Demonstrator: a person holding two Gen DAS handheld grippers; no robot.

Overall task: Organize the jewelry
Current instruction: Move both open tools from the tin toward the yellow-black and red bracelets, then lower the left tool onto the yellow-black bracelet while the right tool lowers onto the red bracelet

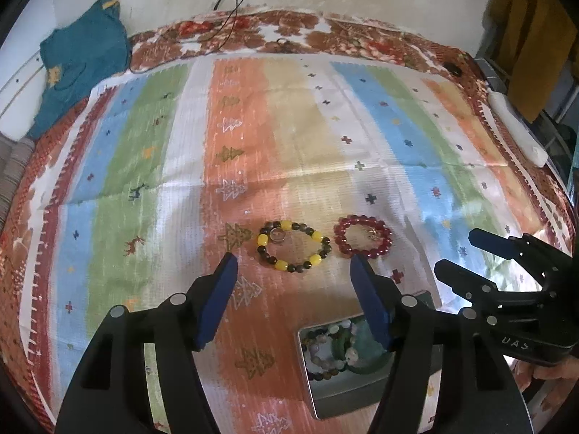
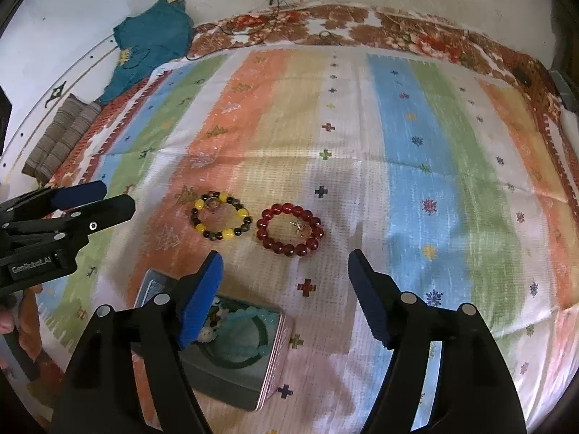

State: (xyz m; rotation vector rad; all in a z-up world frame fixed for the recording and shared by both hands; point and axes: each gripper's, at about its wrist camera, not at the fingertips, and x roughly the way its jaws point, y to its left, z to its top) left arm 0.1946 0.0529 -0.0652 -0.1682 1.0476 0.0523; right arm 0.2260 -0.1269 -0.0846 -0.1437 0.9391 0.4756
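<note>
While both point down at the cloth, left gripper [image 1: 293,260] and right gripper [image 2: 284,258] gape empty — only the right view shows the striped cushion [image 2: 59,137] at upper left.

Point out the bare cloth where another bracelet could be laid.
Free: the wide striped cloth beyond and right of the red bead bracelet. Crowded: the near patch with the yellow-and-dark bead bracelet, the open metal tin and both grippers.

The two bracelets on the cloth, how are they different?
The red bracelet has beads of one dark red colour; the yellow and dark bracelet mixes yellow beads with dark ones. A gold trinket lies inside the red bracelet; a round clear piece sits on the yellow and dark bracelet. Both lie flat, side by side, apart.
</note>
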